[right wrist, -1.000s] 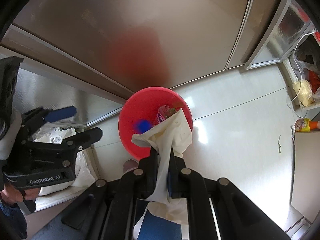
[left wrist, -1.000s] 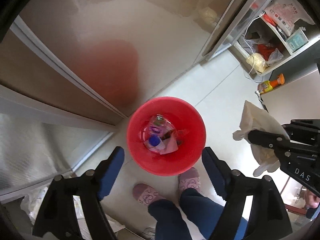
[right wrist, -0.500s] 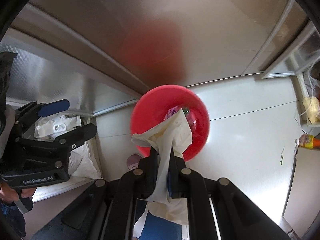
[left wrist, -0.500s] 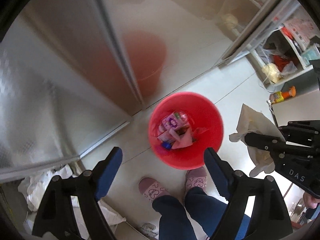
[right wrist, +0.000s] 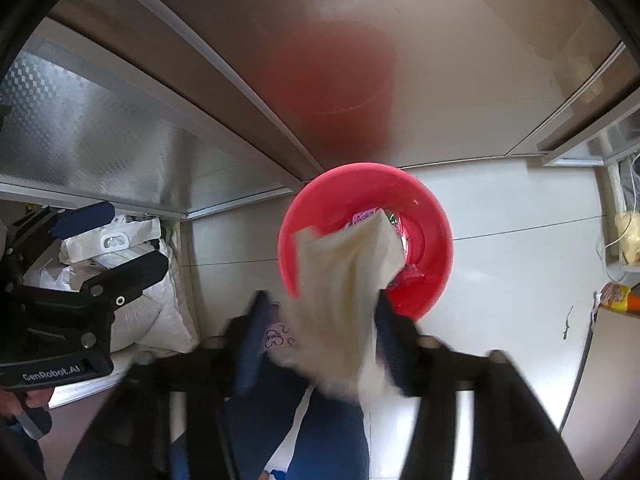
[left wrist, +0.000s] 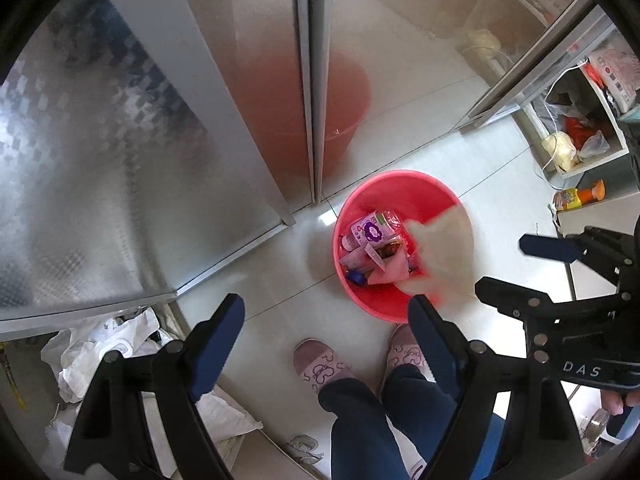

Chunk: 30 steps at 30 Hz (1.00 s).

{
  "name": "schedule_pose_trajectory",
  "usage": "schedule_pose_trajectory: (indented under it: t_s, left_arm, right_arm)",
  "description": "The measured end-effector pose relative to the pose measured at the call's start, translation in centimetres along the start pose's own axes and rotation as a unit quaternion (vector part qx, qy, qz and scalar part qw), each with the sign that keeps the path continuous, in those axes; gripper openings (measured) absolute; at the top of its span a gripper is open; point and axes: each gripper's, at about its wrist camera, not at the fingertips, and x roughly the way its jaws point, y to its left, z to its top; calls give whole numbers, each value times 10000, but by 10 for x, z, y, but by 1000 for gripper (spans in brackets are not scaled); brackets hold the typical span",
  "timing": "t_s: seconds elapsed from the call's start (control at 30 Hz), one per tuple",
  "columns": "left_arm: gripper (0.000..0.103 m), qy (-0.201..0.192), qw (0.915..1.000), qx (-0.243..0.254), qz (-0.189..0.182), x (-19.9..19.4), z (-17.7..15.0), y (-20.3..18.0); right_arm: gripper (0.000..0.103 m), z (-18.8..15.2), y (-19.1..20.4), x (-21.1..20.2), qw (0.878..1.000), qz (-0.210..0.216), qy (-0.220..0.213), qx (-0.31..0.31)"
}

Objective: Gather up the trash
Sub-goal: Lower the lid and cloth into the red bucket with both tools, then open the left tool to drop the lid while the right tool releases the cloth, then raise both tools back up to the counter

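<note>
pale floor tiles (left wrist: 256,280) run beneath me to a frosted sliding door (left wrist: 276,80). straight below my right claw (right wrist: 320,312) sits the red bin (right wrist: 436,236), already holding a pink bottle (left wrist: 370,230) and wrappers. my right jaws have just been opening; the cream tissue (right wrist: 344,280) hangs blurred between them, over the bin's near rim, no longer pinched. my left claw (left wrist: 324,316) is spread wide and empty, with the bin just beyond its right finger. my slippers (left wrist: 320,368) stand beside the bin.
</note>
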Motion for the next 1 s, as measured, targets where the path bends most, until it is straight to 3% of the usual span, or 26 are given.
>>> schedule_pose_trajectory:
  t_s: [0.13, 0.33, 0.5, 0.77, 1.0]
  left_arm:
    - [83, -48, 10000, 10, -27, -17, -3, 0]
    - [83, -211, 9997, 135, -57, -73, -4, -7]
    - [83, -399, 9989, 185, -142, -148, -7, -8]
    - [84, -970, 9952, -51, 96, -276, -8, -2]
    - [84, -1472, 9883, -322, 228, -352, -7, 16]
  right_arm:
    - [83, -6, 5, -15, 9998, -169, -91, 63]
    - [95, -17, 12, -69, 9987, -448, -181, 186]
    - [99, -23, 31, -141, 9959, -695, -571, 74]
    - [102, -24, 70, -254, 9908, -768, -1116, -63]
    - [102, -9, 103, -312, 9855, -711, -1495, -370]
